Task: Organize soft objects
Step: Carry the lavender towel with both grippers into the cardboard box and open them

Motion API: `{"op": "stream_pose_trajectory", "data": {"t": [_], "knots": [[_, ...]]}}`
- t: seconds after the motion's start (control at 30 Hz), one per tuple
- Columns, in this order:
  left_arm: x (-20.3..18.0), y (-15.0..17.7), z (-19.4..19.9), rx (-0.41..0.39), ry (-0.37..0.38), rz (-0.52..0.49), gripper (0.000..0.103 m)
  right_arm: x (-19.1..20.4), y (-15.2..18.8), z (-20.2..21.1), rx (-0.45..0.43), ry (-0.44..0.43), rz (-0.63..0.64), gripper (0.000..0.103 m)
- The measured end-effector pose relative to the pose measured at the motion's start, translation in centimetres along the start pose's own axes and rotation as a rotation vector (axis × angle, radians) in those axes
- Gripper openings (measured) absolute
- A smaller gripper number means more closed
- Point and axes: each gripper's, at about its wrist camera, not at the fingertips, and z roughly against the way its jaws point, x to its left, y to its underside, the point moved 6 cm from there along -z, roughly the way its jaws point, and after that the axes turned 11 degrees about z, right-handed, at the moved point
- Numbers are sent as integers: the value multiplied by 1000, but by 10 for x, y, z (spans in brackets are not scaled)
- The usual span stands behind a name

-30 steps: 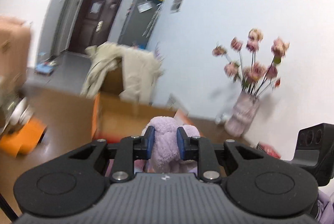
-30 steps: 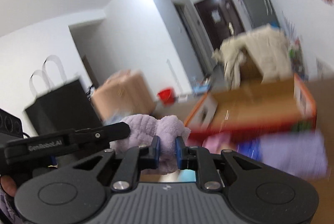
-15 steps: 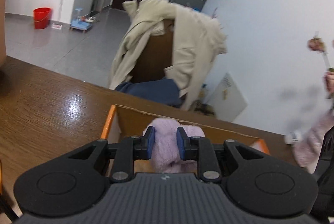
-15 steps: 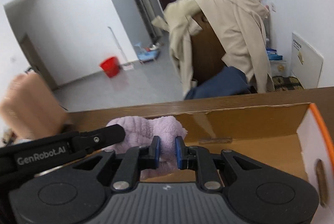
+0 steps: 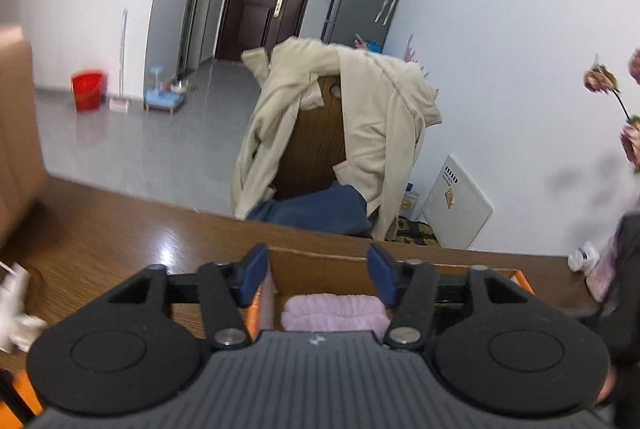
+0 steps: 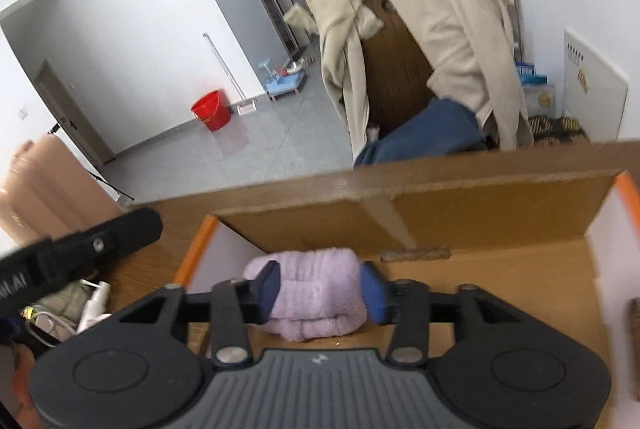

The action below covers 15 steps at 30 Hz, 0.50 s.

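The lilac plush roll point(image 6: 316, 289) lies in the near-left corner of the cardboard box point(image 6: 500, 217) — it looks light and squashy, so if you take it again, pinch across its thick middle rather than a loose edge. Your right gripper point(image 6: 320, 289) hangs over the box with jaws spread on either side of the roll, gripping nothing. Your left gripper point(image 5: 318, 271) points forward above the roll, equally wide and empty.

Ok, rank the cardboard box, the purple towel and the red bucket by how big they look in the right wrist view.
1. cardboard box, by far the largest.
2. purple towel, lying inside the box.
3. red bucket, smallest as it looks.

The bucket stands far off on the floor, so its real size against the towel is unsure.
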Motion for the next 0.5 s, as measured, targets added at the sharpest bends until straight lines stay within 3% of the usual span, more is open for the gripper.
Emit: {"op": "stream_pose_trajectory", "data": {"t": [0.07, 0.2, 0.27, 0.37, 0.5], "knots": [[-1, 1, 24, -9, -59, -33, 75, 2, -4, 33, -16, 11, 41, 46], [-3, 9, 83, -46, -123, -95, 83, 0, 1, 102, -38, 27, 145, 59], [-5, 13, 116, -71, -108, -114, 88, -7, 8, 142, -57, 45, 161, 61], [-6, 20, 159, -107, -109, -133, 98, -24, 26, 204, -110, 93, 173, 76], [-19, 37, 205, -149, -96, -190, 98, -40, 50, 262, -164, 137, 154, 77]]}}
